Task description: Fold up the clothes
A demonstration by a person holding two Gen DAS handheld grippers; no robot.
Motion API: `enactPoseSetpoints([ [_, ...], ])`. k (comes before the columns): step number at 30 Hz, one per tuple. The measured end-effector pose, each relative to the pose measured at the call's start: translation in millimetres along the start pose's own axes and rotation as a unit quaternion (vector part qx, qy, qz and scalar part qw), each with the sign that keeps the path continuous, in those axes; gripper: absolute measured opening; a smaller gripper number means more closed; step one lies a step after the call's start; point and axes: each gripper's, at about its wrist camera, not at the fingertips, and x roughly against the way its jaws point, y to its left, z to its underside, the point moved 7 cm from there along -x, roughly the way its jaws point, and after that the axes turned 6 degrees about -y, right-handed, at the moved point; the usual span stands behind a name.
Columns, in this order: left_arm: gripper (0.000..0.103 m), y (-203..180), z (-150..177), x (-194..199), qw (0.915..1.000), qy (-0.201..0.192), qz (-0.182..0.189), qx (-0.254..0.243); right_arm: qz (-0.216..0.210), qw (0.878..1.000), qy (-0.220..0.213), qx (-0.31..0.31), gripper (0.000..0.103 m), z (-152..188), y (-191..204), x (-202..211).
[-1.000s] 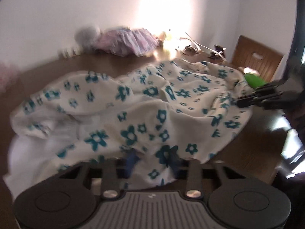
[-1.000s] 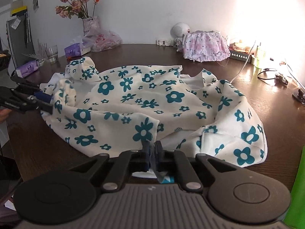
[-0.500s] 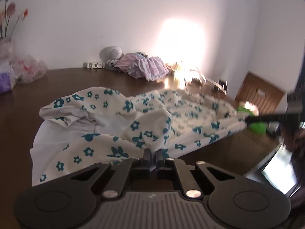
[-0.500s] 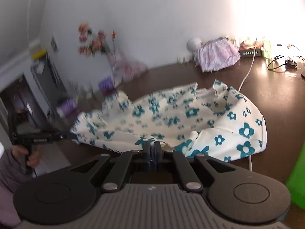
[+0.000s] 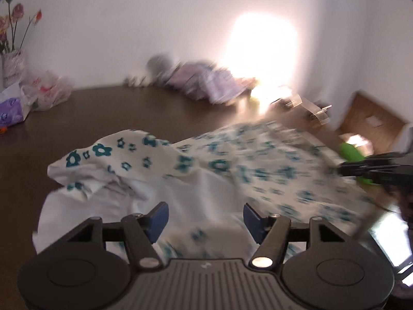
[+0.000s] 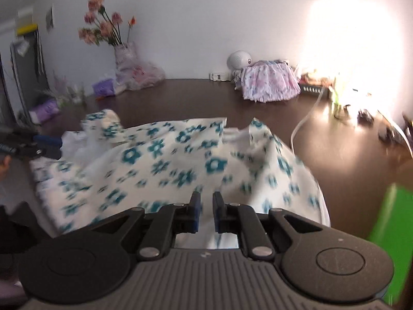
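Garment spread at the near edge of the dark brown wooden tabletop [image 6: 348, 160].
Your left gripper [image 5: 205, 215] is opening wide above the cream, teal-flowered cloth garment [image 6: 160, 165]; your right gripper [image 6: 205, 208] is parting slightly, gripping nothing.

The left gripper [image 5: 205, 215] angles downward, its blue-padded jaws opening wide with nothing pinched. The right gripper [image 6: 205, 213] also tilts down, jaws opening slightly.
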Motion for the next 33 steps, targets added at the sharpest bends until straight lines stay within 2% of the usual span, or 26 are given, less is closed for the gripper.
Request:
enactPoseSetpoints([
  [1, 0.063, 9.6, -9.0, -17.6, 0.9995, 0.026, 0.002, 0.018, -0.002, 1.0, 0.002, 0.003, 0.014, -8.0, 2.4, -11.2],
  [3, 0.063, 27.4, -27.5, -43.8, 0.9967, 0.05, 0.014, 0.062, -0.003, 1.0, 0.0, 0.012, 0.039, -34.2, 3.5, -27.5],
  [4, 0.063, 33.4, -36.0, -53.6, 0.9958, 0.053, 0.016, 0.073, 0.003, 1.0, -0.006, 0.026, 0.059, -49.7, 3.0, -34.6],
  [5, 0.063, 37.9, -41.9, -63.3, 0.9948, 0.06, 0.017, 0.08, 0.002, 0.999, -0.007, 0.038, 0.068, -64.3, 0.9, -44.2],
  [7, 0.063, 46.5, -45.5, -80.8, 0.9908, 0.081, 0.014, 0.108, -0.026, 0.999, 0.021, 0.01, 0.067, -87.3, -13.0, -73.8],
  [9, 0.057, 52.3, -46.1, -92.4, 0.989, 0.079, 0.01, 0.125, -0.077, 0.994, 0.062, -0.054, 0.066, -98.2, -30.1, -110.1],
  [10, 0.039, 55.8, -47.4, -95.1, 0.9895, 0.064, 0.005, 0.129, -0.082, 0.99, 0.078, -0.08, 0.062, -101.7, -39.8, -129.1],
  [11, 0.015, 59.5, -48.7, -97.4, 0.9898, 0.049, 0.001, 0.134, -0.073, 0.988, 0.094, -0.095, 0.058, -102.8, -48.6, -147.8],
  [12, 0.006, 65.3, -51.0, -101.9, 0.9902, 0.034, -0.008, 0.135, -0.063, 0.986, 0.11, -0.104, 0.056, -101.6, -55.6, -165.0],
  [13, 0.006, 70.7, -51.8, -103.7, 0.9905, 0.016, -0.015, 0.136, -0.058, 0.984, 0.122, -0.12, 0.049, -99.6, -62.5, -181.0],
  [15, 0.005, 80.7, -52.8, -106.3, 0.9898, -0.012, -0.035, 0.138, -0.068, 0.975, 0.13, -0.169, 0.025, -92.5, -68.7, -200.2],
  [16, 0.005, 85.5, -53.1, -107.5, 0.989, -0.021, -0.047, 0.138, -0.08, 0.969, 0.129, -0.193, 0.009, -88.1, -69.6, -206.3],
  [17, 0.005, 88.1, -52.9, -107.8, 0.9884, -0.032, -0.056, 0.138, -0.092, 0.964, 0.127, -0.217, 0.006, -83.7, -70.7, -212.3],
  [18, 0.005, 87.7, -55.0, -106.1, 0.9876, -0.044, -0.058, 0.139, -0.105, 0.963, 0.109, -0.223, 0.005, -81.1, -69.4, -211.3],
  [21, 0.007, 84.3, -62.4, -99.4, 0.984, -0.096, -0.057, 0.139, -0.073, 0.97, 0.04, -0.227, 0.003, -76.6, -78.4, -195.6],
  [22, 0.008, 82.9, -65.6, -99.7, 0.9848, -0.098, -0.064, 0.129, -0.059, 0.971, 0.028, -0.231, 0.003, -73.4, -81.9, -191.8],
  [25, 0.009, 75.9, -71.8, -104.7, 0.9865, -0.085, -0.105, 0.092, 0.004, 0.981, 0.018, -0.194, 0.003, -68.4, -86.3, -186.4],
  [28, 0.016, 70.0, -78.2, -90.2, 0.985, -0.089, -0.113, 0.096, 0.033, 0.985, 0.017, -0.166, 0.005, -65.5, -80.8, -178.5],
  [30, 0.032, 64.5, -80.9, -71.6, 0.9855, -0.096, -0.105, 0.092, 0.054, 0.987, 0.004, -0.153, 0.006, -67.0, -81.0, -169.1],
  [31, 0.047, 60.4, -79.8, -62.8, 0.9872, -0.093, -0.098, 0.084, 0.06, 0.987, 0.003, -0.151, 0.009, -67.5, -81.7, -165.3],
  [32, 0.062, 57.5, -75.6, -56.0, 0.9899, -0.085, -0.087, 0.073, 0.044, 0.987, 0.008, -0.157, 0.013, -68.4, -80.3, -164.5],
  [33, 0.066, 51.2, -69.3, -53.7, 0.9933, -0.072, -0.068, 0.06, 0.026, 0.986, 0.013, -0.164, 0.019, -69.4, -78.8, -163.8],
])
